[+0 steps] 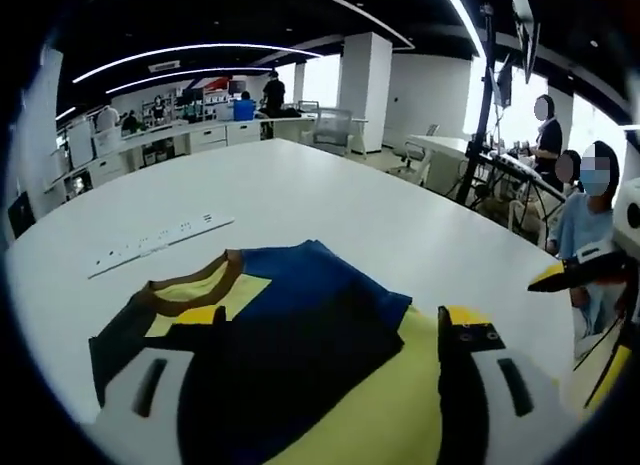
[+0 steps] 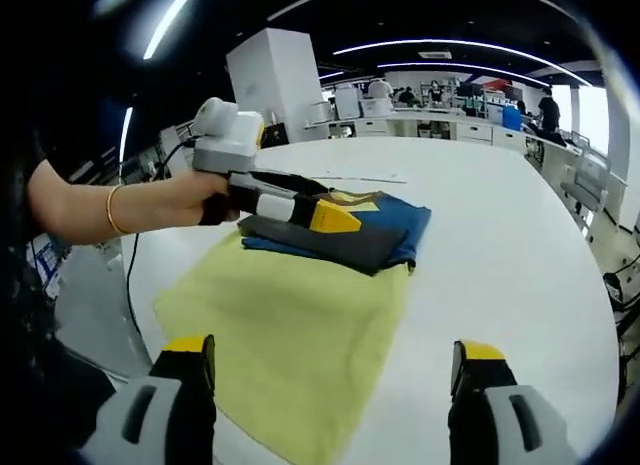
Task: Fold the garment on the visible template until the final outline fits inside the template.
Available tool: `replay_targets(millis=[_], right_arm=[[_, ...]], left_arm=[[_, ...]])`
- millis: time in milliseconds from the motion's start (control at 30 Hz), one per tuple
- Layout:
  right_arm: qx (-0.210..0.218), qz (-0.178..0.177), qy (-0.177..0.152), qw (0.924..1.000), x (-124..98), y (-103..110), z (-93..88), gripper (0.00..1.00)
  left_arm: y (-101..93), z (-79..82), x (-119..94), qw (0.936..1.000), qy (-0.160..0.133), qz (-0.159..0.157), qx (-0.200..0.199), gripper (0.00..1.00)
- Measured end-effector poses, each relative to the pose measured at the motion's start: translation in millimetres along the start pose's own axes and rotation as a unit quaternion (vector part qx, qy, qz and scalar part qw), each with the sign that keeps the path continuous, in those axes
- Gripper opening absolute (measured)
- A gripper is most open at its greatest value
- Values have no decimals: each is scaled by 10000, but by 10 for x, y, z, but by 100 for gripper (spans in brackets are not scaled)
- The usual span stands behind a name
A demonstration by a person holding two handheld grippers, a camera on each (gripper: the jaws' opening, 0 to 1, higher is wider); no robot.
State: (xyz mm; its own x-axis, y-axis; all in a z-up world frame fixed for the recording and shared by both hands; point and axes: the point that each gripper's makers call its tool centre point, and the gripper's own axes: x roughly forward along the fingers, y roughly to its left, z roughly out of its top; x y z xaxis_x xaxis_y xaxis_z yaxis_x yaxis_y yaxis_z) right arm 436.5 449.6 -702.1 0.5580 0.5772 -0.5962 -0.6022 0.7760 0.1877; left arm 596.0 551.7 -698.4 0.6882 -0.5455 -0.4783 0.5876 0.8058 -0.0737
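garment [image 2: 345, 230]: soft, limp, folded on template [image 2: 290, 335] | take hem edge | left gripper [image 2: 335, 218] jaws seemingly together | right gripper [image 2: 335, 385] jaws apart

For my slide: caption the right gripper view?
Left tongs rest on folded garment atop yellow template; right tongs open.

You are in an open-plan office or lab: white columns [image 1: 365, 90], long ceiling light strips [image 1: 180, 55], and cluttered workbenches [image 1: 150, 145] at upper left.

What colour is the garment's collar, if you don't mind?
Brown with a yellow edge; the collar shows best in the left gripper view.
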Motion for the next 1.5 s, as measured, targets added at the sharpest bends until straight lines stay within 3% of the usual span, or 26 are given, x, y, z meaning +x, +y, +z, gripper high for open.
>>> replay_targets(millis=[133, 233, 667, 967, 1167, 1300, 1500], right_arm=[[69, 5, -90, 9999, 27, -10, 62, 95], [173, 50, -276, 9995, 23, 5, 160, 96], [-90, 229, -173, 9995, 114, 85, 208, 95], [-188, 258, -168, 9993, 144, 89, 230, 96], [-295, 303, -163, 9990, 158, 100, 244, 97], [-503, 339, -111, 9981, 157, 133, 242, 99], [-485, 347, -74, 9982, 163, 110, 214, 99]], left_arm=[[117, 53, -112, 9996, -125, 115, 217, 97], [227, 84, -217, 9986, -229, 253, 405, 99], [840, -108, -691, 9954, -247, 912, 164, 97], [1142, -246, -965, 9927, -198, 1180, 156, 92], [1306, -384, -1111, 9930, -123, 1174, 93, 80], [1410, -489, -1229, 9914, -70, 1278, 267, 68], [1530, -727, -1367, 9912, 112, 1301, 222, 49]])
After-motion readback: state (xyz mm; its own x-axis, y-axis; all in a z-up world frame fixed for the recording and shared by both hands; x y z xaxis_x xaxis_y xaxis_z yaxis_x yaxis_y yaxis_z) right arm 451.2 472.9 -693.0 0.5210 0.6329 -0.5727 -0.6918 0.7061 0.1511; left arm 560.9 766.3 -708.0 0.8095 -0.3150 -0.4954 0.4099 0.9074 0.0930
